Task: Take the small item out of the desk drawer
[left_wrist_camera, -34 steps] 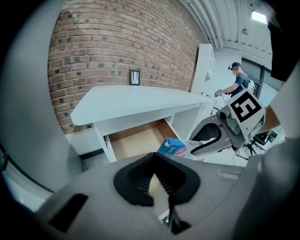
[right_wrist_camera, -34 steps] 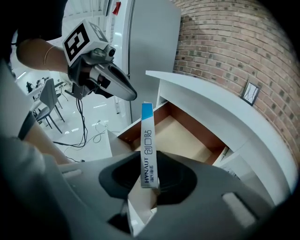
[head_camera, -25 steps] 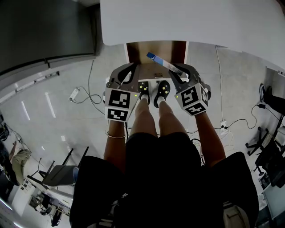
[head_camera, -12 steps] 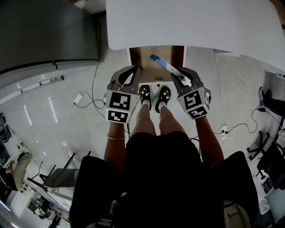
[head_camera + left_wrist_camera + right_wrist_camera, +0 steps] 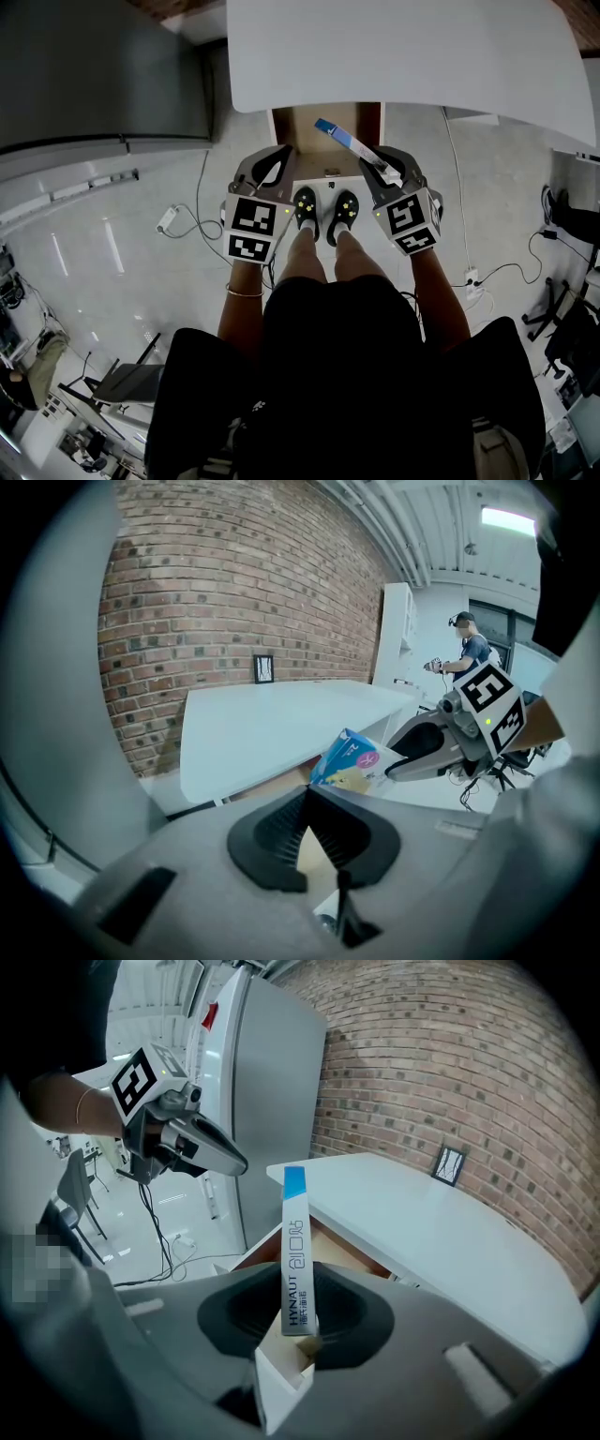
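Blue-and-white thin cardboard box (image 5: 349,142), clamped edge-on in the right gripper (image 5: 298,1309), has risen above the open wooden drawer (image 5: 302,120) beneath the white desk (image 5: 403,56), while the left gripper (image 5: 307,829) is closed and empty, so removal looks nearly done.

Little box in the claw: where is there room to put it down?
The white desk top is bare, from its front edge to the brick wall. Crowded: the open drawer below that edge, where the left claw, the right claw with the box and the person's shoes bunch up.
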The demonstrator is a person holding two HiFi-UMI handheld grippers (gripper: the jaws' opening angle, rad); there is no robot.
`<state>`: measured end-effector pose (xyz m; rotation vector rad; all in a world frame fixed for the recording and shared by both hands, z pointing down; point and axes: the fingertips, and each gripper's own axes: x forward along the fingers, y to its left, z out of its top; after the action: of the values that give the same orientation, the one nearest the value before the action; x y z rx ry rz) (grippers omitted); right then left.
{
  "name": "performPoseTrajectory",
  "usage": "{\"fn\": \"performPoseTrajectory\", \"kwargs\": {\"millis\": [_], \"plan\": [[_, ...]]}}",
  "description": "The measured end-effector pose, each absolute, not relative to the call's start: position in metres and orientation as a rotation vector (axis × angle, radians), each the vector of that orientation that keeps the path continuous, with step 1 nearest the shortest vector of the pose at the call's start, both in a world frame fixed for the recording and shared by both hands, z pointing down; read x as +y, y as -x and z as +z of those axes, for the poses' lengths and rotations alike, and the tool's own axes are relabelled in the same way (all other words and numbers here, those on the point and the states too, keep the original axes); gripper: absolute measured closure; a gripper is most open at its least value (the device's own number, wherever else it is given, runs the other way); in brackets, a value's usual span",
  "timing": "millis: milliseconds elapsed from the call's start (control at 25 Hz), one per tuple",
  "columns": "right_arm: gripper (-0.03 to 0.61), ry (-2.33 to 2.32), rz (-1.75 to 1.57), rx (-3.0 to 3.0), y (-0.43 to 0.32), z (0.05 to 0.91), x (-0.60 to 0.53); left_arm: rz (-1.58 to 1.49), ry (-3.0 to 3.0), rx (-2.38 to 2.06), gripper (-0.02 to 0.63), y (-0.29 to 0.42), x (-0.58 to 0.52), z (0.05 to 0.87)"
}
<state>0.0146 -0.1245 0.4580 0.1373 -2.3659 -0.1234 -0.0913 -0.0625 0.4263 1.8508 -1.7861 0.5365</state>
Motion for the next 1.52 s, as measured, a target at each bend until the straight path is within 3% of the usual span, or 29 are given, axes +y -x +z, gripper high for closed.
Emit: {"fn": "performPoseTrajectory", "kwargs": {"millis": [1520], "plan": [[0.477, -0.319, 0.024, -2.603, -0.027, 0.339, -0.135, 0.407, -2.012, -1.839, 0.614, 0.078, -0.087, 0.332]]}}
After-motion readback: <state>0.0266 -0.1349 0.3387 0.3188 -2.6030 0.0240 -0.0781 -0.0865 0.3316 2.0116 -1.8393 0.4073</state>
